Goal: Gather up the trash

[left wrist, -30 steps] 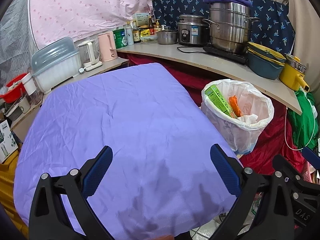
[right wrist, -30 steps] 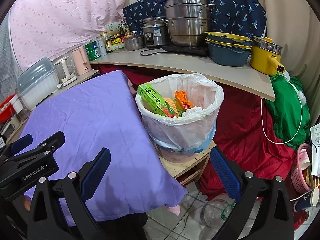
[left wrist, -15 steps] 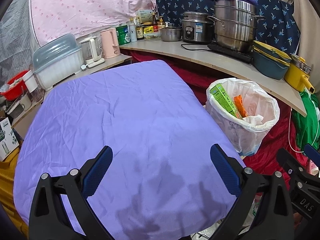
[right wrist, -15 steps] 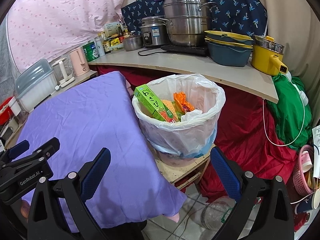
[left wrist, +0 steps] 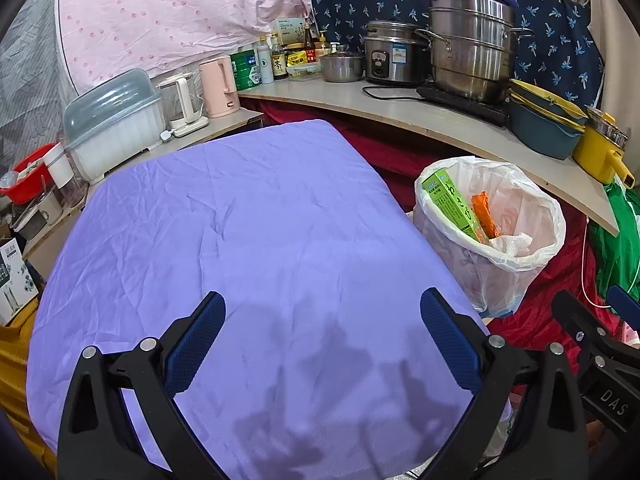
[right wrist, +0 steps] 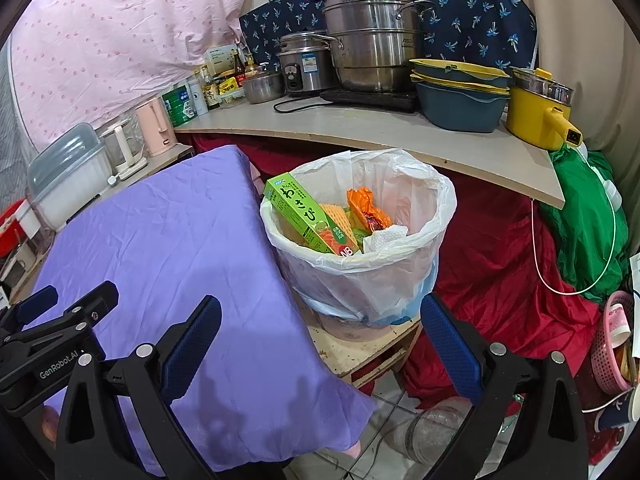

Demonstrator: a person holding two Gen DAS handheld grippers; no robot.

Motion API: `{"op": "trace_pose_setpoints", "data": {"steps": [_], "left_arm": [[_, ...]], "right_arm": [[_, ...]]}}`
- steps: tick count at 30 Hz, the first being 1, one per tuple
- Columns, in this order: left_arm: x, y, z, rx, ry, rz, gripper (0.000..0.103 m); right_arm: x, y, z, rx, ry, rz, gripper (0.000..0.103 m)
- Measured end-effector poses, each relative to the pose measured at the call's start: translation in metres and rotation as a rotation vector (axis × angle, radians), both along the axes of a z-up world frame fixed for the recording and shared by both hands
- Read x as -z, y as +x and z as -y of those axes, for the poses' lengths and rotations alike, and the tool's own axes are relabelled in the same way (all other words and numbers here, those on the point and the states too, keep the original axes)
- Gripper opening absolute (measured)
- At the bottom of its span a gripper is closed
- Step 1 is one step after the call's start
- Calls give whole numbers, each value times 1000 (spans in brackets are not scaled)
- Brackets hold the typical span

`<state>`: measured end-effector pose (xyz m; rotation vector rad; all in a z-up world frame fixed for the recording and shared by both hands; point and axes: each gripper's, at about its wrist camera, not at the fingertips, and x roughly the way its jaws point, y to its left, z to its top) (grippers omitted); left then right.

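Note:
A bin lined with a white plastic bag (right wrist: 360, 272) stands on a low wooden stand right of the purple-covered table (left wrist: 240, 232). In it lie a green box (right wrist: 308, 216), an orange wrapper (right wrist: 366, 208) and a crumpled white tissue (right wrist: 386, 236). The bin also shows in the left wrist view (left wrist: 492, 248). My left gripper (left wrist: 322, 340) is open and empty above the table's near part. My right gripper (right wrist: 320, 344) is open and empty, in front of the bin and below its rim. No loose trash shows on the purple cloth.
A curved wooden counter (right wrist: 400, 140) behind the bin holds steel pots, a rice cooker, blue-and-yellow basins and a yellow pot. Kettles and a plastic container stand left of the table. Red cloth (right wrist: 500, 280), green cloth and a pink basket lie to the right. A plastic bottle (right wrist: 436, 432) lies on the floor.
Both grippers have drawn back and tilted slightly, so the bin and table sit a little lower and farther in view. Both stay open and empty.

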<state>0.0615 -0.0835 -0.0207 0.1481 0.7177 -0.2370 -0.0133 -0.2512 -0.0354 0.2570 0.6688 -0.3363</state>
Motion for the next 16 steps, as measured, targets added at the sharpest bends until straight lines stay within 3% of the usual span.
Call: {"op": "trace_pose_setpoints", "data": {"steps": [16], "left_arm": [[3, 7, 8, -1, -8, 0, 94]], "right_arm": [[4, 3, 2, 6, 0, 2, 96]]}}
